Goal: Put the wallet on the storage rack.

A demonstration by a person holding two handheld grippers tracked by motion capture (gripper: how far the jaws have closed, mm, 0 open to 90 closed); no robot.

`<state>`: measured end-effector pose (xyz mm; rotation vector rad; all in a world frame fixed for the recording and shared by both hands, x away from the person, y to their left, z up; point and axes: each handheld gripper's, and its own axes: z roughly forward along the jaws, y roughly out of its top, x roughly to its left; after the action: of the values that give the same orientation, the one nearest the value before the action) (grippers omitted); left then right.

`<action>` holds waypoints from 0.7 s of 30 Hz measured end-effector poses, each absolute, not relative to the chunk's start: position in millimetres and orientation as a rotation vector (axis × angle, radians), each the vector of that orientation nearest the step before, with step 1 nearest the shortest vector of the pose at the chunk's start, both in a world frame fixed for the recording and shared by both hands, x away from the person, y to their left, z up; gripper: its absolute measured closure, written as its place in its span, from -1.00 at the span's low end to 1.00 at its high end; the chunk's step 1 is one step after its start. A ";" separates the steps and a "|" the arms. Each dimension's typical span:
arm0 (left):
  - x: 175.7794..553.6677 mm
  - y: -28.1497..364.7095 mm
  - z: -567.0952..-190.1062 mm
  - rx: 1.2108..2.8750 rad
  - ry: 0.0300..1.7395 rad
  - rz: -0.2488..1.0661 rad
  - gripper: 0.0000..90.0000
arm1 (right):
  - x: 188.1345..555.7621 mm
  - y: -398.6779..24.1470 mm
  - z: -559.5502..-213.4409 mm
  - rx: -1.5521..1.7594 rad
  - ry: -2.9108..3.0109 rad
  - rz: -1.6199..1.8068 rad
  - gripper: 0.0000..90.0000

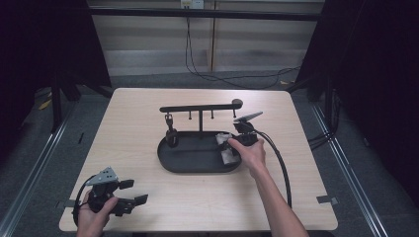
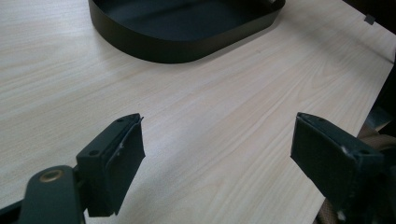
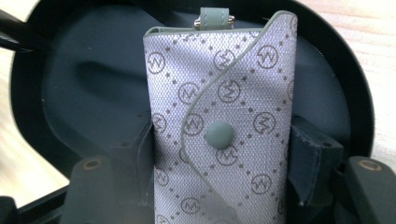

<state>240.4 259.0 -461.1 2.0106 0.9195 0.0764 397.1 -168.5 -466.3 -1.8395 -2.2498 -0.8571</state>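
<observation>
A pale wooden table (image 1: 148, 123) stands on grey floor (image 1: 163, 79). Far off, a light panelled wall (image 1: 148, 39) with dangling black cables (image 1: 197, 69); dark curtains (image 1: 380, 74) flank both sides.

Through the left gripper view I saw my left gripper (image 2: 217, 149) with its two black jaws standing wide apart, nothing between them, above the pale wooden table (image 2: 224, 93). Beyond them sat the rounded end of a black tray (image 2: 154, 44), well apart.
</observation>
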 end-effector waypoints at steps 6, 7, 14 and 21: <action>239.9 258.9 -460.8 2.011 0.913 0.080 -0.62 | 397.4 -167.7 -473.8 -1.855 -2.272 -0.896 -0.28; 239.9 258.8 -460.9 2.008 0.919 0.077 -0.62 | 397.3 -168.3 -475.2 -1.851 -2.266 -0.897 -0.28; 239.9 257.3 -461.4 2.018 0.916 0.080 -0.62 | 397.9 -164.4 -478.3 -1.852 -2.295 -0.867 -0.33; 240.3 258.3 -461.8 2.017 0.925 0.082 -0.61 | 398.1 -164.4 -478.4 -1.864 -2.296 -0.864 -0.35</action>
<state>240.3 258.3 -461.8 2.0174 0.9249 0.0819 398.1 -164.4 -478.4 -1.8635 -2.2960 -0.8642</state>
